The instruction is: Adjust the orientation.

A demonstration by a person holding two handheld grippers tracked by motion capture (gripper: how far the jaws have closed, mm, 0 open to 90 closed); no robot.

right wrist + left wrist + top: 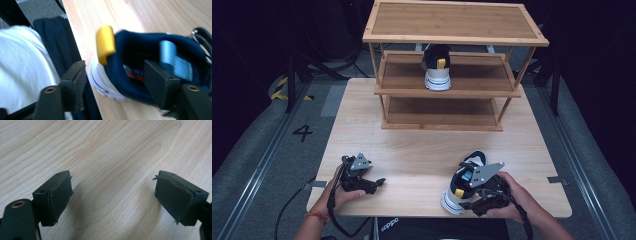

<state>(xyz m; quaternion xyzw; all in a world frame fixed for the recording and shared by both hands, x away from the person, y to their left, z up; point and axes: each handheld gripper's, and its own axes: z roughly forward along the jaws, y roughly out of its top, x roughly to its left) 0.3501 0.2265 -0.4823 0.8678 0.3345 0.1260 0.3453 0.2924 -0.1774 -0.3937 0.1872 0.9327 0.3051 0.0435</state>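
Note:
A navy and white shoe (473, 161) with a yellow heel tab (105, 43) stands near the table's front edge, heel toward the person. My right gripper (469, 200) is at its heel. In the right gripper view the shoe (140, 47) has one jaw inside its opening and the other outside its white sole with a gap, so the right gripper (116, 80) is open and not pressing. A matching shoe (437, 67) stands on the middle shelf of the wooden rack (452, 37). My left gripper (381, 182) rests at the front left, open (112, 195) over bare wood.
The three-shelf rack stands at the table's (422, 145) far side. The person's white shirt (22, 65) and dark trousers lie just past the front edge. Grey floor with a number marking (302, 132) lies to the left.

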